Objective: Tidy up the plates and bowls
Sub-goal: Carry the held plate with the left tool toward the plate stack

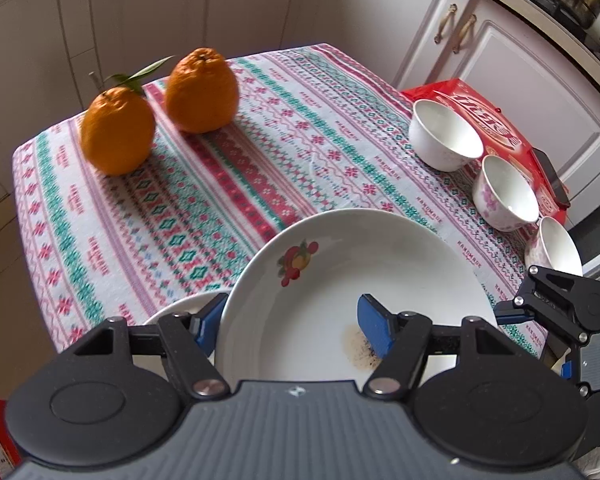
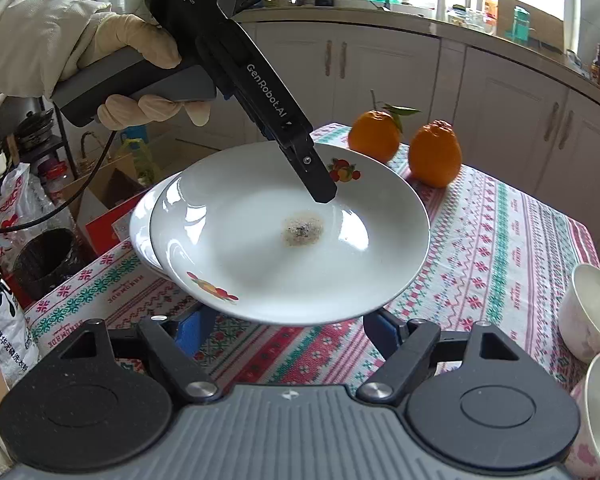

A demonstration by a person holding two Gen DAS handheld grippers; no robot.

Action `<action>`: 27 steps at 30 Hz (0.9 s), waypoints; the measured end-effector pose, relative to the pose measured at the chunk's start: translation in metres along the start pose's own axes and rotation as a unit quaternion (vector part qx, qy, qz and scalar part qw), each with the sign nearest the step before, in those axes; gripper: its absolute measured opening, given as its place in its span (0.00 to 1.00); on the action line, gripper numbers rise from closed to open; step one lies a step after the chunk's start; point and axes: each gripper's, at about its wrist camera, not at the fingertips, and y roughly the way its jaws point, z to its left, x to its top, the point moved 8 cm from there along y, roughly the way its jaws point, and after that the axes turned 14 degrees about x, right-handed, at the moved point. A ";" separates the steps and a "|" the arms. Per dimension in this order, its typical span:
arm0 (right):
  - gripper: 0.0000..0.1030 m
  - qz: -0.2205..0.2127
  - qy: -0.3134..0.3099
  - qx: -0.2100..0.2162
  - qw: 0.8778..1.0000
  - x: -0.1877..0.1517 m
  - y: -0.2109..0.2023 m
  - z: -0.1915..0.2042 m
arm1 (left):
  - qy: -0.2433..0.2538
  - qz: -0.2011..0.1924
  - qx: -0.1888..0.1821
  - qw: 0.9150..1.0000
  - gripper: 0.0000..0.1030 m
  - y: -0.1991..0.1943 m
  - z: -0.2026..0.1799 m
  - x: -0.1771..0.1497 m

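A white plate (image 1: 340, 264) with fruit decals and a burnt stain in its middle hangs tilted above the patterned table (image 1: 220, 200). My left gripper (image 1: 290, 316) is shut on its near rim, one blue pad inside the dish and one outside. From the right wrist view the same plate (image 2: 240, 240) has the left gripper (image 2: 320, 190) reaching in from above, held by a gloved hand. A second white plate (image 2: 140, 224) peeks out beneath it on the left. My right gripper (image 2: 286, 330) is open just under the plate's near edge. Three white bowls (image 1: 446, 136) stand along the table's right side.
Two oranges (image 1: 118, 134) sit at the table's far left corner. A red box (image 1: 480, 108) with a dark phone (image 1: 552, 178) on it lies behind the bowls. White cabinets surround the table. Bags and boxes crowd the floor (image 2: 40, 264) beyond the left edge.
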 end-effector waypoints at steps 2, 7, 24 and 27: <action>0.82 0.002 -0.005 0.007 1.000 0.002 0.002 0.005 | -0.011 0.000 0.003 1.000 0.66 -0.002 0.006 -0.007; 0.82 0.015 -0.013 0.024 1.000 0.004 0.013 0.012 | -0.031 -0.001 0.008 0.999 0.66 -0.003 0.018 -0.019; 0.82 0.029 -0.035 0.037 0.998 0.011 0.027 0.022 | -0.082 -0.004 0.003 0.997 0.66 0.008 0.039 -0.040; 0.82 0.029 -0.036 0.038 0.998 0.012 0.026 0.024 | -0.085 -0.004 0.002 0.996 0.66 0.010 0.041 -0.042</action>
